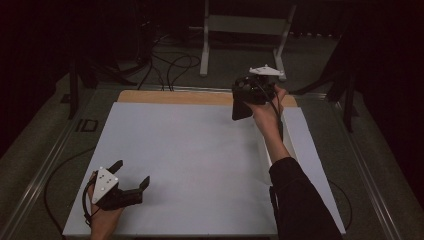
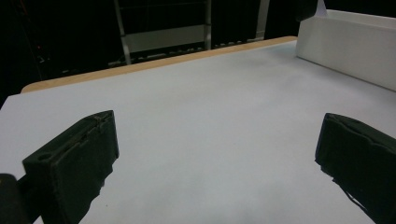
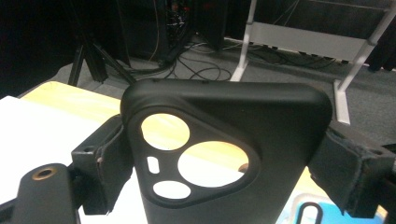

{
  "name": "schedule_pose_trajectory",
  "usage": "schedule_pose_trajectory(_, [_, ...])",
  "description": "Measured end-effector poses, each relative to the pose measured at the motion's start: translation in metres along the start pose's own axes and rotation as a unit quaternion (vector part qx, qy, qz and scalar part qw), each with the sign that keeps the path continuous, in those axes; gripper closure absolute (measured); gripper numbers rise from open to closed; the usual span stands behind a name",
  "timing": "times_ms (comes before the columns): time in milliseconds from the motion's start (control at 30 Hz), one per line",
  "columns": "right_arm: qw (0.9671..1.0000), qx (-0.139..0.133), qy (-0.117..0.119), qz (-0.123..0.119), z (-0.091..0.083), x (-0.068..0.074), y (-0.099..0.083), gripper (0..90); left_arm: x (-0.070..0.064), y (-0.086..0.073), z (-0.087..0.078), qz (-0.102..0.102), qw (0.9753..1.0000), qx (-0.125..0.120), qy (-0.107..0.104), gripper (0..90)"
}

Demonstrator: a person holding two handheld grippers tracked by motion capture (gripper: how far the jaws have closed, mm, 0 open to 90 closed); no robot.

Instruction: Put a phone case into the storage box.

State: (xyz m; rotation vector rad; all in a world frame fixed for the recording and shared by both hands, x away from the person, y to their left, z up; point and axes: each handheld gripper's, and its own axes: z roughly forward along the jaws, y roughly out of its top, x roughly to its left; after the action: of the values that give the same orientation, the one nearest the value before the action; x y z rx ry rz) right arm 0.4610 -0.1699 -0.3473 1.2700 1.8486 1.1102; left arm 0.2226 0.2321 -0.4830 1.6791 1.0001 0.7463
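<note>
In right gripper point(image 3: 224, 168): phone case point(image 3: 261, 126) (black)

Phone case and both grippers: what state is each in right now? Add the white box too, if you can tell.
phone case: black, clamped by its sides between the right gripper's jaws, held above the table's far edge.
right gripper: shut on the phone case, raised.
left gripper: open, holding nothing, low over the white table sheet.
white box: on the sheet; contents can't be told.
</note>
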Motion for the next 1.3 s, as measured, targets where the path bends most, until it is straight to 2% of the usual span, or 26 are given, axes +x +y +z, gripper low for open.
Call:
schedule_pose_trajectory(767, [0.9995,-0.005,-0.028,0.013,-0.011,-0.031,-0.001,14.0,0.0,0.0,0.0,0.001,1.0,0.0,0.001,0.0])
schedule_pose_trajectory(1300, [0.999,-0.002,-0.043,0.015,-0.014,-0.043,-0.003,14.0,0.0,0.0,0.0,-0.001,1.0,0.0,0.001,0.0])
